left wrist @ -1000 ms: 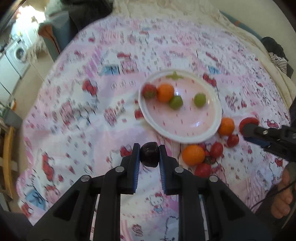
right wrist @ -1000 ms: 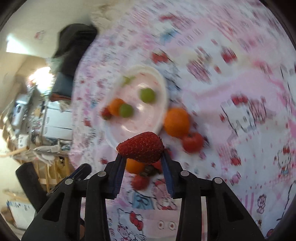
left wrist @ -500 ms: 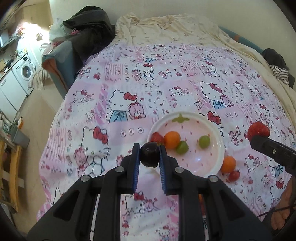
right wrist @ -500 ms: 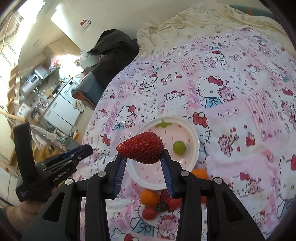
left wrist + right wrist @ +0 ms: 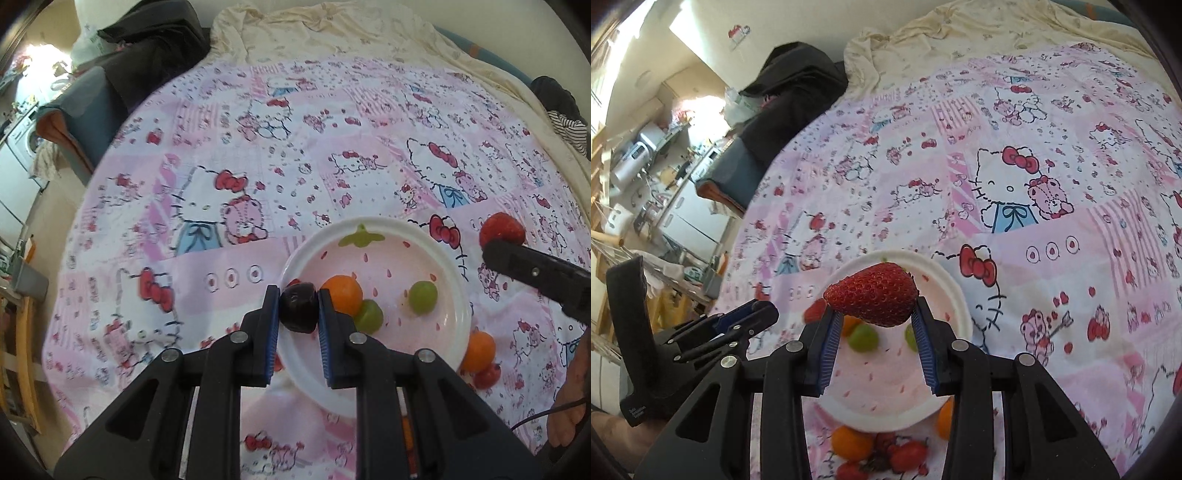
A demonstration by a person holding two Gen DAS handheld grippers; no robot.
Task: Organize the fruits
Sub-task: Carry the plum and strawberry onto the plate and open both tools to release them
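Roughly midway — my left gripper (image 5: 298, 311) pinches a dark plum (image 5: 299, 311), my right gripper (image 5: 875, 325) a strawberry (image 5: 872, 299), both above the plate (image 5: 458, 291) holding four fruits; several loose fruits (image 5: 849, 441) wait on the bedspread (image 5: 221, 147).

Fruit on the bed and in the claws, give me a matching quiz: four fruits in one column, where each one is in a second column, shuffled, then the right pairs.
Fruits:
1. strawberry
2. dark plum
3. lone green grape
4. orange beside the two touching green grapes

Places:
A. on the white plate, apart from the other fruit
B. clamped in the left claw
C. on the plate, touching a green grape
D. clamped in the right claw

Pairs: 1-D, 2-B, 3-A, 4-C
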